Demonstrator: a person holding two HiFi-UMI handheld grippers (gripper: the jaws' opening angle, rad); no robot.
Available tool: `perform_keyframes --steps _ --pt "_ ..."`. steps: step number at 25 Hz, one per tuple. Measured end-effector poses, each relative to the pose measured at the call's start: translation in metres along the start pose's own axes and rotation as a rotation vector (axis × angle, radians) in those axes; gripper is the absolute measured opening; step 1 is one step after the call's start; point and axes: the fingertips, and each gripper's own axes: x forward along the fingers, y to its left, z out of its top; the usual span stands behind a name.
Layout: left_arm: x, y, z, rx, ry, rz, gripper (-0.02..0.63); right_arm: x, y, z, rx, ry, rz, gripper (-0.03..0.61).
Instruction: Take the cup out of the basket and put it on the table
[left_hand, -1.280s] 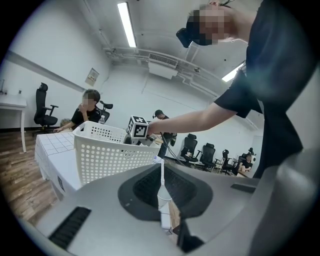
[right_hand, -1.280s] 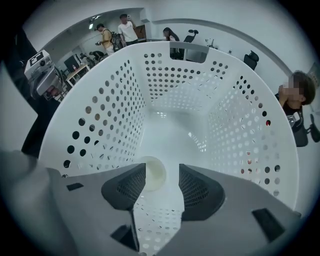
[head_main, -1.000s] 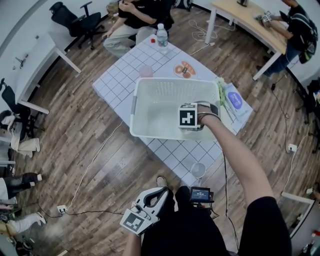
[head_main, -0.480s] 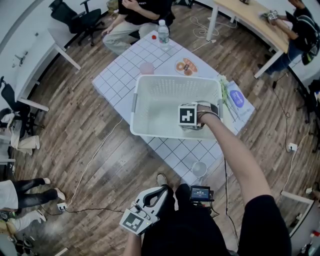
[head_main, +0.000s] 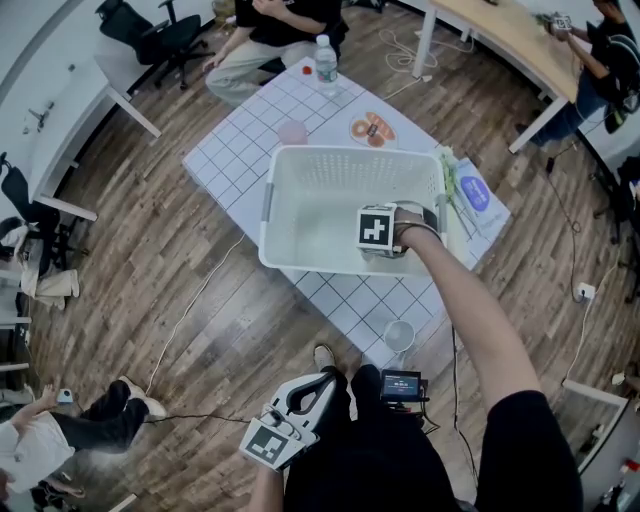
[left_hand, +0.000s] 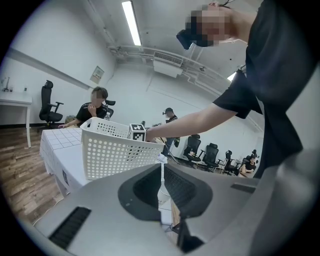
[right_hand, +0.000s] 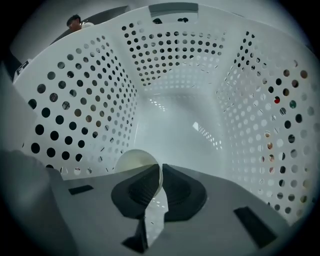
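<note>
Right gripper (right_hand: 159, 175) points straight down into the basket (head_main: 300, 165). Its jaws have just been closing and now pinch the cup (right_hand: 134, 162) by its wall near the rim, probably ready to lift it out. Left gripper (left_hand: 161, 172) sits low off the table (head_main: 240, 150), jaws together and empty, looks like it's just keeping clear.

Basket (head_main: 268, 212): top open; perforated walls close round right gripper (right_hand: 160, 172) + cup (right_hand: 132, 162). Table (head_main: 235, 155): second clear cup (head_main: 398, 337) at near corner, pink cup (head_main: 292, 133) just behind basket.
</note>
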Motion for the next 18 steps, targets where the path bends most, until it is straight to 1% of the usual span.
perform_keyframes --steps 5,10,14,18 --pt "0.001 -0.001 0.001 0.004 -0.002 -0.005 0.009 -0.002 0.001 -0.002 0.051 -0.004 0.024 0.031" --pt "0.001 -0.003 0.002 0.006 -0.001 -0.005 0.009 -0.004 0.001 -0.001 0.058 -0.011 0.022 0.031" --pt "0.001 -0.002 0.002 0.006 0.001 -0.004 0.009 -0.007 -0.001 0.000 0.057 -0.015 0.007 0.032" --pt "0.001 -0.002 0.006 0.008 -0.016 -0.006 0.009 -0.019 -0.003 0.004 0.053 -0.026 -0.024 0.031"
